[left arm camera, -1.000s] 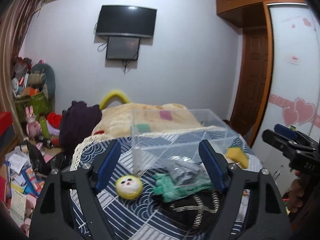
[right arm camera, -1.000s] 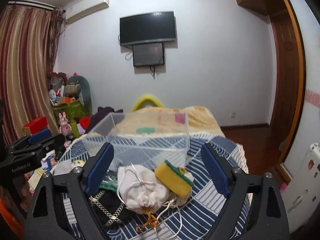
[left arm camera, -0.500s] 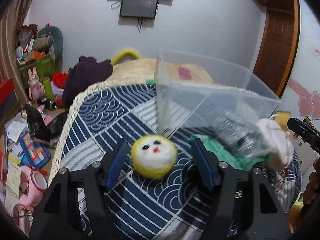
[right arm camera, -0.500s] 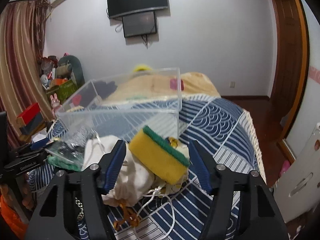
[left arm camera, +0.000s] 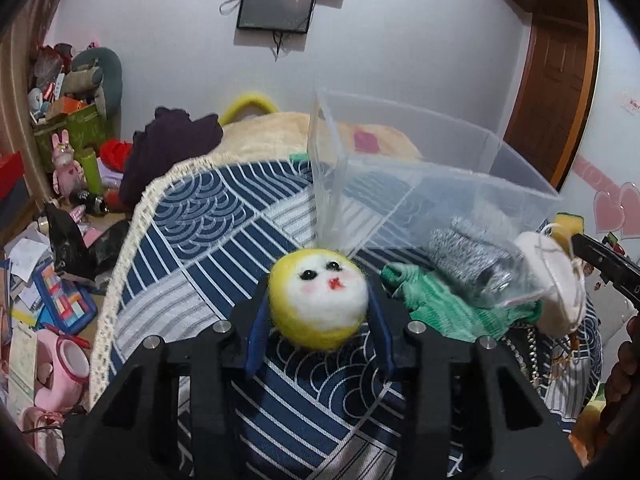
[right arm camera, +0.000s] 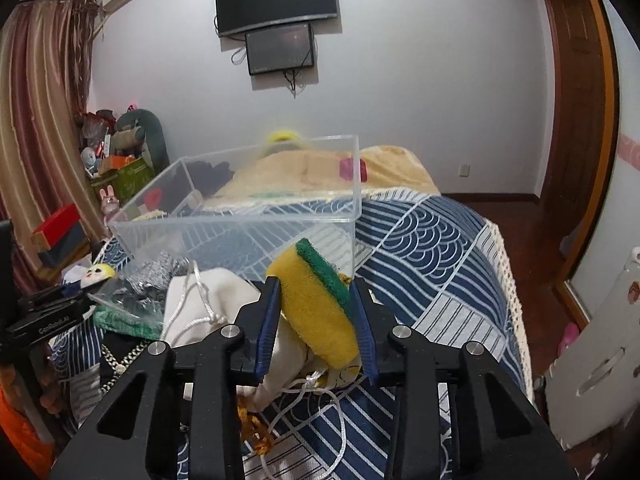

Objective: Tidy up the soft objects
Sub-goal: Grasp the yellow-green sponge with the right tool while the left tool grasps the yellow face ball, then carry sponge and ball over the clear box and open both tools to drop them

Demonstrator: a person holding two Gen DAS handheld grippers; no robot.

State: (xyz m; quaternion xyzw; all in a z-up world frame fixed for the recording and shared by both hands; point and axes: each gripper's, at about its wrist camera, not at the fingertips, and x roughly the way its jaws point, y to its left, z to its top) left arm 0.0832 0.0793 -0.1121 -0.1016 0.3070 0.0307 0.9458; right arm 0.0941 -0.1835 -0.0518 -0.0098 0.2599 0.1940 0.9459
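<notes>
My left gripper [left arm camera: 318, 312] is shut on a yellow felt ball with a white face [left arm camera: 318, 302], low over the blue patterned cloth. My right gripper [right arm camera: 316, 312] is shut on a yellow sponge with a green scrub layer [right arm camera: 316, 308]. An empty clear plastic box [right arm camera: 248, 220] stands just behind both; it also shows in the left wrist view [left arm camera: 420, 188]. A white drawstring pouch [right arm camera: 200, 300], a green cloth [left arm camera: 448, 308] and a grey item in a clear bag [left arm camera: 472, 264] lie between the grippers.
The table carries a blue wave-patterned cloth [right arm camera: 432, 248] with a cream lace edge. A black bag with a metal chain [right arm camera: 120, 356] lies at the front. Cluttered toys and boxes [left arm camera: 60, 216] cover the floor at left. A white cabinet [right arm camera: 600, 360] stands at right.
Both grippers moved down and forward and closed: the left onto the yellow felt ball, the right onto the sponge. One second ago both were open and farther back.
</notes>
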